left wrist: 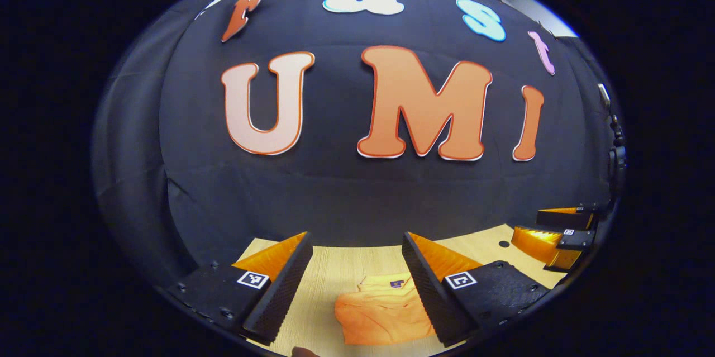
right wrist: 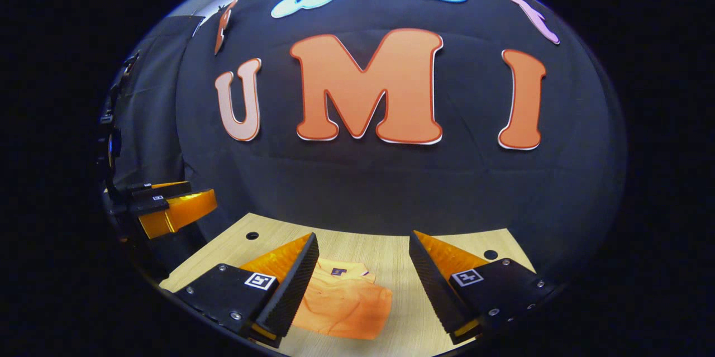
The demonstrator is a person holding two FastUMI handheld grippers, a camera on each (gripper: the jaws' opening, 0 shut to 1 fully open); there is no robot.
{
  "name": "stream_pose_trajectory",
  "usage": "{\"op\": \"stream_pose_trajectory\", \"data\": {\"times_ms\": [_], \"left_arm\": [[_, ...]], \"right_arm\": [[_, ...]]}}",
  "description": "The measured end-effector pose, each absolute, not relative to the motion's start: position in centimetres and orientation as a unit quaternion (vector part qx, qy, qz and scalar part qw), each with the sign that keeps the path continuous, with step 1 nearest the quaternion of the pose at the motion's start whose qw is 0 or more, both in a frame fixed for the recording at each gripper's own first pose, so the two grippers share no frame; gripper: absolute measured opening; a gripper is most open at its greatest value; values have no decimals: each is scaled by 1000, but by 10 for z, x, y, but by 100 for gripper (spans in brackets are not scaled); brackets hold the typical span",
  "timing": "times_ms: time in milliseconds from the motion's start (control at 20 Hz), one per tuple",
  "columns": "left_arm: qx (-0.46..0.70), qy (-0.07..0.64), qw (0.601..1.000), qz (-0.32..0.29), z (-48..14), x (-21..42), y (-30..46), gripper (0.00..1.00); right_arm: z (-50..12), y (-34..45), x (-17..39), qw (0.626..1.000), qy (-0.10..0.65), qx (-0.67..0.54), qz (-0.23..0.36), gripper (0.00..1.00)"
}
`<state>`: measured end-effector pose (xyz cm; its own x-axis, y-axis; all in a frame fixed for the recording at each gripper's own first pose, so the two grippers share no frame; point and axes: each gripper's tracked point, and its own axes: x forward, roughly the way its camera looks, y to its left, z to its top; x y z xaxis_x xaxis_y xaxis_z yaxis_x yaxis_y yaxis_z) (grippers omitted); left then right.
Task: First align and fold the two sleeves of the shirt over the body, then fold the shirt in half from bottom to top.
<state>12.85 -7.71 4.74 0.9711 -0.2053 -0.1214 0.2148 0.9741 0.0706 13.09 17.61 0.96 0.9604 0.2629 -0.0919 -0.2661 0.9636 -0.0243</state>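
In the left gripper view, the left gripper (left wrist: 357, 284) shows at the bottom with its two fingers spread wide apart, grasping nothing. Between and beyond those fingers lies the orange shirt (left wrist: 382, 312), folded into a compact bundle on the pale wooden table (left wrist: 335, 267). A small dark tag shows at the collar on the bundle's far edge. The shirt's right part is hidden behind the gripper's right finger, which is raised above it; nothing shows the two touching. Off at the right edge of this view the other gripper appears, held above the table's far corner.

In the right gripper view, the right gripper (right wrist: 363, 284) is likewise released, its fingers standing well apart with bare table between them. The folded shirt (right wrist: 346, 304) lies just beside the left finger and partly behind it, collar tag facing the far wall. The left gripper (right wrist: 167, 209) shows at the left edge here, held above the table, well apart from the shirt. Round holes (right wrist: 252, 235) mark the table near its far corners.
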Motion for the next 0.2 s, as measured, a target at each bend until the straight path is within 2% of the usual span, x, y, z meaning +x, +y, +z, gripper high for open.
{"op": "stream_pose_trajectory", "data": {"times_ms": [200], "left_arm": [[46, 28, 994, -95, 64, 96, -76, 98]], "right_arm": [[22, 154, 105, 989, 30, 0, 144, 99]]}}
